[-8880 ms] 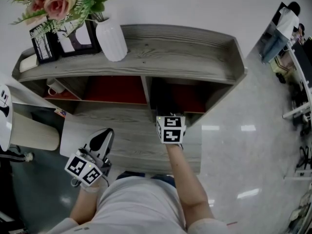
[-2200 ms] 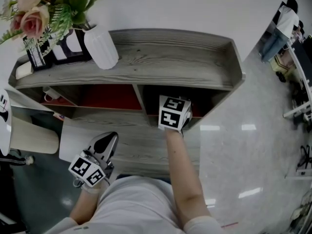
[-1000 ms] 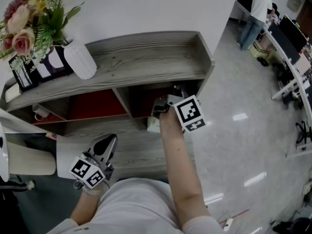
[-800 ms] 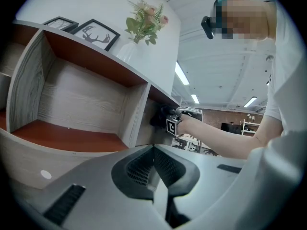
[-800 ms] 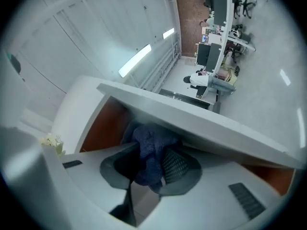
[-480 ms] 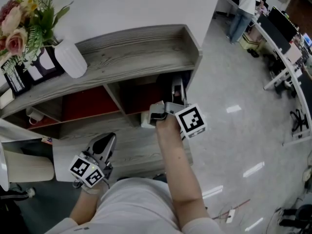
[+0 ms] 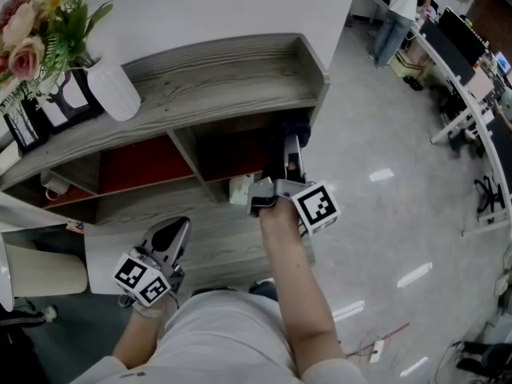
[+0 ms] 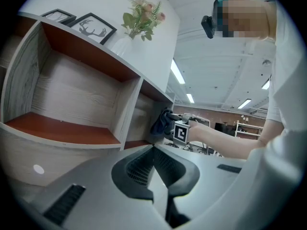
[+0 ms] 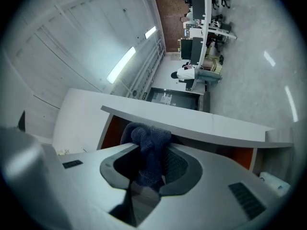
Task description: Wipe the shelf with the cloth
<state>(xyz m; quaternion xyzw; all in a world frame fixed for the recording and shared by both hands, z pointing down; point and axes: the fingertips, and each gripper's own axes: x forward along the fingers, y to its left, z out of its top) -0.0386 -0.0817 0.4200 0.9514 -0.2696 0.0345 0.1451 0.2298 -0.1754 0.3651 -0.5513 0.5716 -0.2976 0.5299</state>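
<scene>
The right claw (image 9: 149, 166) is clamped on the dark cloth (image 9: 149, 137) at the shelf's (image 7: 216, 86) right compartment. It looks soft, light and floppy, best pinched by a thick fold. The left claw (image 8: 154, 153) is together, empty

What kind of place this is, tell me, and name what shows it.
Probably an open office: rows of desks with monitors on a polished floor, a person standing at one, and a grey wooden shelf unit holding a vase of flowers.
</scene>
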